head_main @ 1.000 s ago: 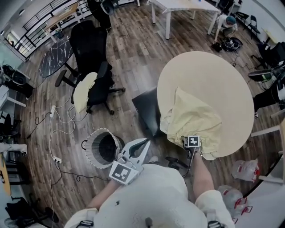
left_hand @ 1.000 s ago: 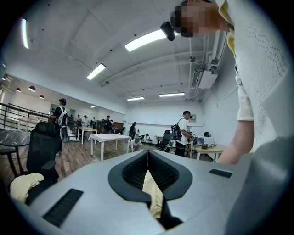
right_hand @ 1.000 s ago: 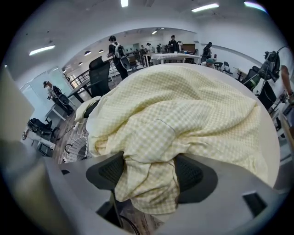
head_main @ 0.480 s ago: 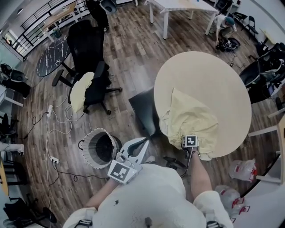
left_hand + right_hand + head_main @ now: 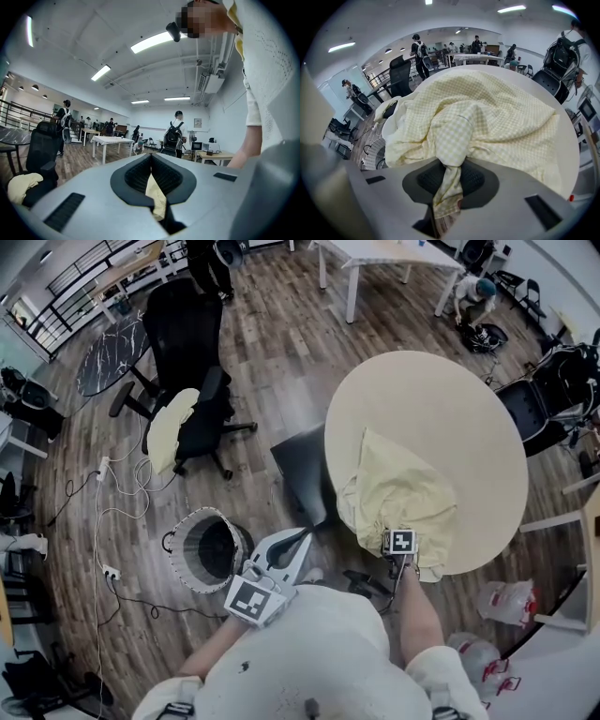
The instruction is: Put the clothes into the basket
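A round beige table (image 5: 450, 418) is filling the right of the head view. A pale yellow checked garment (image 5: 403, 488) is lying crumpled on the table's lower left part. The mesh basket (image 5: 187, 570) is standing on the floor at lower left, well apart from the garment. The right gripper (image 5: 447, 185) has just been closing, and its jaws are pinching a bunched fold of the garment. The left gripper (image 5: 151, 161) is hovering near the basket, jaws meeting at the tips.

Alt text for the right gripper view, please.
The right gripper, whose jaws have just been closing, pinches a fold of a pale yellow checked garment heaped on a round beige table. A mesh basket stands on the floor at left.
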A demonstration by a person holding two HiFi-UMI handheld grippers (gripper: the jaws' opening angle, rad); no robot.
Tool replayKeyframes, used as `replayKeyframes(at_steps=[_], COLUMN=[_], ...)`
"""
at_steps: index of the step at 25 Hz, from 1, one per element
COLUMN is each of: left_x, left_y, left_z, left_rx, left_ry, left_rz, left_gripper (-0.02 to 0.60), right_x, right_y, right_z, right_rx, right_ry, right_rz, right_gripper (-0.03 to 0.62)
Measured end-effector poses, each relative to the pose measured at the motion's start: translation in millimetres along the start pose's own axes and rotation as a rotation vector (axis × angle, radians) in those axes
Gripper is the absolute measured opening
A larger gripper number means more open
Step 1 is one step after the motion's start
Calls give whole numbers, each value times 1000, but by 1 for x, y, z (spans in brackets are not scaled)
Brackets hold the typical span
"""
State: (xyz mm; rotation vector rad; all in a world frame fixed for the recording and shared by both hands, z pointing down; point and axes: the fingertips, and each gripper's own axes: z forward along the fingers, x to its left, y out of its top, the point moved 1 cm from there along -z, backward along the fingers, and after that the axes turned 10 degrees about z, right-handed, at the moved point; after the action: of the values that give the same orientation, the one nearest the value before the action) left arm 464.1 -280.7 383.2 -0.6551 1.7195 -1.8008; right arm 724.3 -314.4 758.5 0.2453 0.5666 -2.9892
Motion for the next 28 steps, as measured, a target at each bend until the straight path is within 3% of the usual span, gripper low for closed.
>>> replayKeyframes(at_steps=[7, 21, 25, 28], left_x=[6, -2, -1, -3], left_y=[-4, -1, -13, -3], left_z=[0, -8, -16, -19], left_rx=[1, -22, 27, -20], left_ry=[1, -30, -37, -40], left_rz=[-13, -3, 15, 4], left_gripper=[20, 20, 20, 20], right_x=[3, 12, 24, 30], right_y=[14, 25, 31, 36], right_z=[-24, -77, -101, -122], right_rx=[-134, -302, -374, -423], right_ry=[19, 87, 122, 135], right_rz=[3, 61, 64, 71], right_gripper=[83, 81, 81, 80])
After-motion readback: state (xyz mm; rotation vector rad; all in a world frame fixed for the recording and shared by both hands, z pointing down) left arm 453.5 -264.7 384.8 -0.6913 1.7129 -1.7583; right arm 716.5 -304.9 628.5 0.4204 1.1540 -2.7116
